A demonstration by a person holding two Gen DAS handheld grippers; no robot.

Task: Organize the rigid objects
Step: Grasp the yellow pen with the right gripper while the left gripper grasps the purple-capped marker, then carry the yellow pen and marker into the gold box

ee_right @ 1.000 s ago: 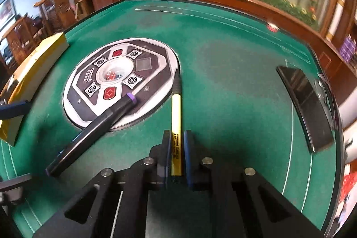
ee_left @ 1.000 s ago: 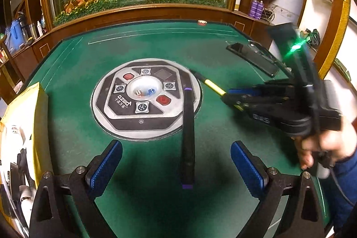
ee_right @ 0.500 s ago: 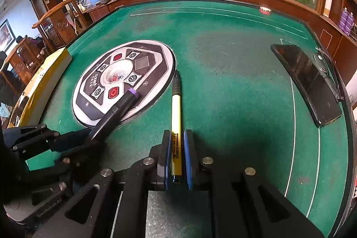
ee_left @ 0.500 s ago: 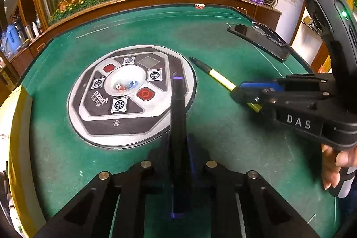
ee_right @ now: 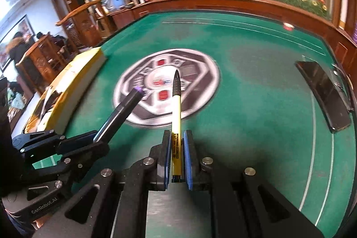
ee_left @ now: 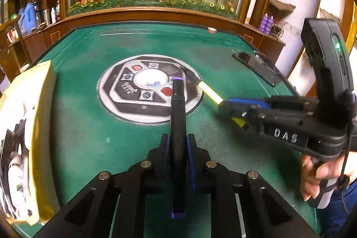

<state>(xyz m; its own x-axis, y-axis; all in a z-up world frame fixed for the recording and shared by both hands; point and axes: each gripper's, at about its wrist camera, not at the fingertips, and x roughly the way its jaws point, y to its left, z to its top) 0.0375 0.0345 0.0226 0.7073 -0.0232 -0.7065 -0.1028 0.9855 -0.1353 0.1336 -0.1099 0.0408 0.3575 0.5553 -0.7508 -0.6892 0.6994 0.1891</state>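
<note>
Mahjong parlour: green automatic mahjong table [ee_left: 93, 131].

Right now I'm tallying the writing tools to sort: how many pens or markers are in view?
2. The black marker is clamped in the left gripper; the yellow pen is clamped in the right gripper. The yellow box's contents are unclear.

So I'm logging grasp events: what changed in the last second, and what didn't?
The left gripper, open around the black marker a second ago, has shut on it and lifted it off the green table. The right gripper kept its grip on the yellow pen and raised it too. The phone and yellow box stayed put.
</note>
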